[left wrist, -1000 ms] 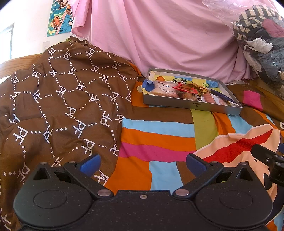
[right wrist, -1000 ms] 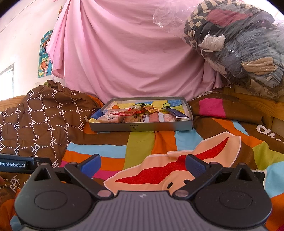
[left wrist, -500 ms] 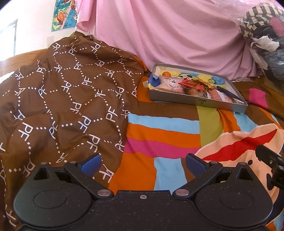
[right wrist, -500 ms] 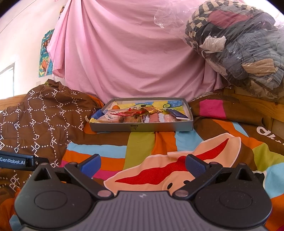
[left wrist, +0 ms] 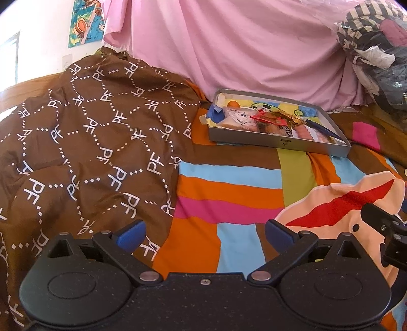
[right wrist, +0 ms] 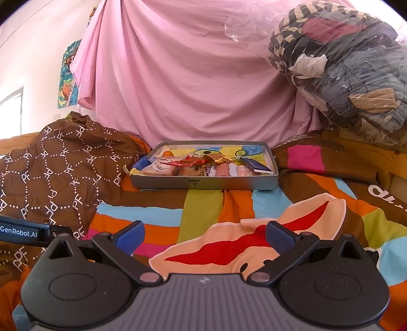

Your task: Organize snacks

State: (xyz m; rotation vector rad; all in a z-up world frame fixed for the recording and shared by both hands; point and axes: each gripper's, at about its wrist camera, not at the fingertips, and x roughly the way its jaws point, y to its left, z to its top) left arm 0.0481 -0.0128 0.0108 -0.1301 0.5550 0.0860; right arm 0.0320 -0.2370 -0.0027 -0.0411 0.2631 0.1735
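On your far left a cartoon poster [left wrist: 85, 24] is hanging on the white wall, with a wooden bed rail [right wrist: 15, 143] running below it. A brown quilt [left wrist: 89, 142] printed with white "PF" letters is lying bunched over the left part of the bed, its edge spilling onto the striped bedspread [left wrist: 229, 188].

You are holding your left gripper [left wrist: 204, 235] low over the spot where that quilt is meeting the stripes. Its 2 blue-padded fingers [left wrist: 131, 235] are standing wide apart with nothing between them. In the right wrist view its black body, marked "GenRobot.AI", is poking in at the left edge.

Behind everything a pink sheet [right wrist: 193, 76] is hanging down as a backdrop. At its foot the grey snack tray [right wrist: 203, 183] is resting on the bedspread, well apart from both grippers and straight ahead of your right one. The snacks [right wrist: 201, 165] are lying packed in a row along its front wall: a white cartoon-printed packet [left wrist: 240, 119] beside a blue one at the left end, red and gold wrappers in the middle, pink-and-white packets next, and a dark blue wrapper [right wrist: 255, 165] at the right end. Colourful cartoon paper is lining the tray floor.

You are holding your right gripper [right wrist: 204, 235] over the peach-and-red cartoon face [right wrist: 254, 244] on the bedspread, fingers spread and gripping nothing.

At the far right a clear plastic bag of clothes [right wrist: 343, 66] is sitting piled on a wooden ledge above the bed.
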